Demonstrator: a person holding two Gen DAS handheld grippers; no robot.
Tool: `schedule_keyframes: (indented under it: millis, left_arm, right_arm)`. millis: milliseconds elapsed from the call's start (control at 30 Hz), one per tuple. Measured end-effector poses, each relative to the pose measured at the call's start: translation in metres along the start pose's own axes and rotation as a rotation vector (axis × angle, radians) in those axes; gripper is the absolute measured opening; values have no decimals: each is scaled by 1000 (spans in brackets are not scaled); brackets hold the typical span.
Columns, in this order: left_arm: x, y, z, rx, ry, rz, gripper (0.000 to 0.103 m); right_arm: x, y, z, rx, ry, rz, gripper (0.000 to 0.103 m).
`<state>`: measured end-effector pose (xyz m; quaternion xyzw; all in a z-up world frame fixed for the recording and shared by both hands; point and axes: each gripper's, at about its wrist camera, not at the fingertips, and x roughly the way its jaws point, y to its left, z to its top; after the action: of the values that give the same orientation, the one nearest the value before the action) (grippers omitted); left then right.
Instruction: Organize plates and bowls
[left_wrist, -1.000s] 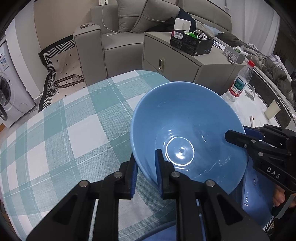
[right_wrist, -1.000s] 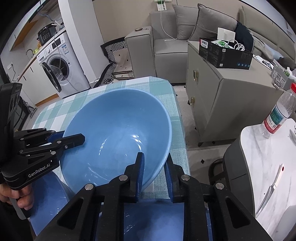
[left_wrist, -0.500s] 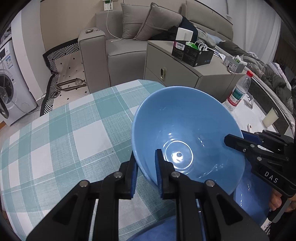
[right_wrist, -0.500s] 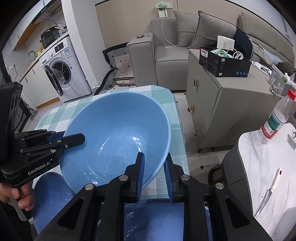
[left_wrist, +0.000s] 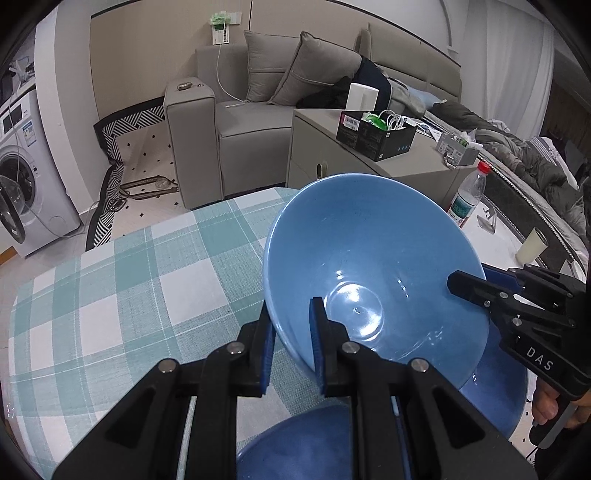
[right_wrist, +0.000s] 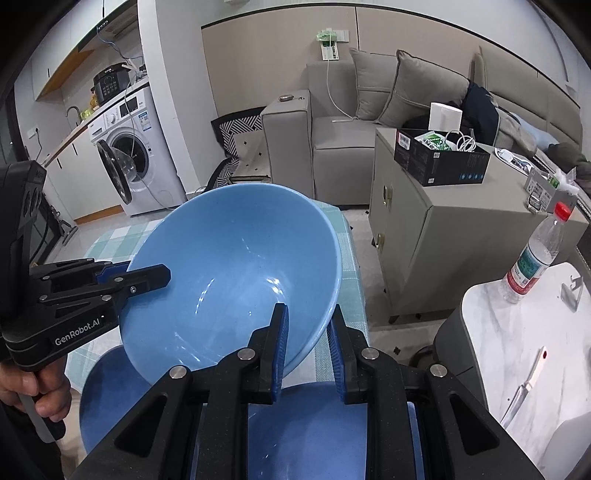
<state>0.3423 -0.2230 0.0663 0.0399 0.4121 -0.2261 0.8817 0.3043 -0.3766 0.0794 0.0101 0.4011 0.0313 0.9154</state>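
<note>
Two tongs, left tongs and right tongs, clamp the tilted blue bowl; mouth faces the cameras.

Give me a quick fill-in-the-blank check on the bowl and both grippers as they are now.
1. Both grippers clamp the rim of one light blue ____.
2. The left gripper and the right gripper grip ____ sides of the bowl.
3. The tablecloth is checked white and ____.
4. The bottle has a ____ cap.

Missing words: bowl; opposite; teal; red
</note>
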Motion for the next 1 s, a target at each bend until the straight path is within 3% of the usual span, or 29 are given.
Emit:
schedule_keyframes:
  millis: [1000]
  left_arm:
    - [-59, -5, -25, 5, -82, 27, 16]
  right_arm:
    - [-61, 29, -25, 18, -102, 29, 22]
